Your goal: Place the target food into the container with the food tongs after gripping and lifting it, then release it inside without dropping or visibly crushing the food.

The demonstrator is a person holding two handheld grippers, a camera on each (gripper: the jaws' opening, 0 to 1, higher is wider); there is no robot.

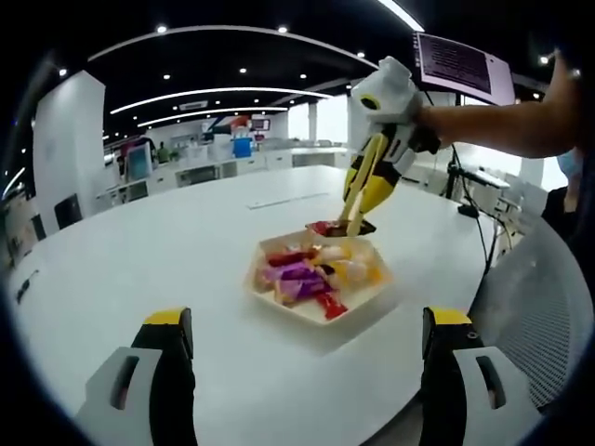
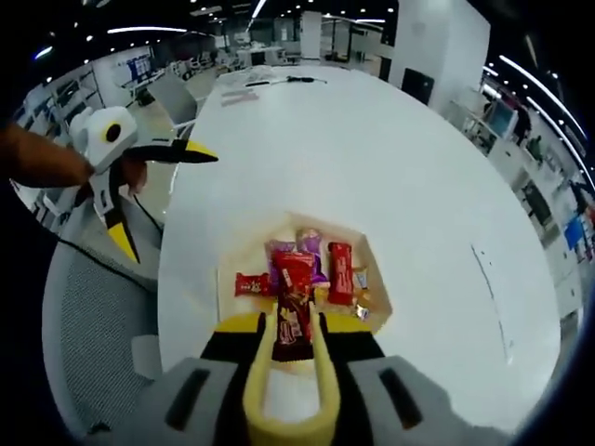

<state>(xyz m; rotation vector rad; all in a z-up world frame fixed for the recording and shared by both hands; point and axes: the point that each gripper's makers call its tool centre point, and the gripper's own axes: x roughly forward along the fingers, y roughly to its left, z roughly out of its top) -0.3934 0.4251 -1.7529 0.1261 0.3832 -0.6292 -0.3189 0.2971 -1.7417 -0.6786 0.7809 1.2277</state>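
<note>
While the right gripper [image 1: 361,200] is squeezing the yellow tongs [image 2: 286,395] around a dark red snack bar [image 2: 292,327], the bar is hanging over the tray [image 1: 271,249] rim, at the tray's 6 o'clock edge in the right gripper view. The tong tips are pinching that bar between them. It is risking a slip onto the table [image 1: 186,242] if the squeeze loosens, or crushing if it tightens. I am counting one tray, one pair of tongs and roughly six wrapped snacks [image 2: 340,272] lying inside. The left gripper [image 1: 307,348] is waiting with jaws spread, at the tray's 6 o'clock in its own view.
</note>
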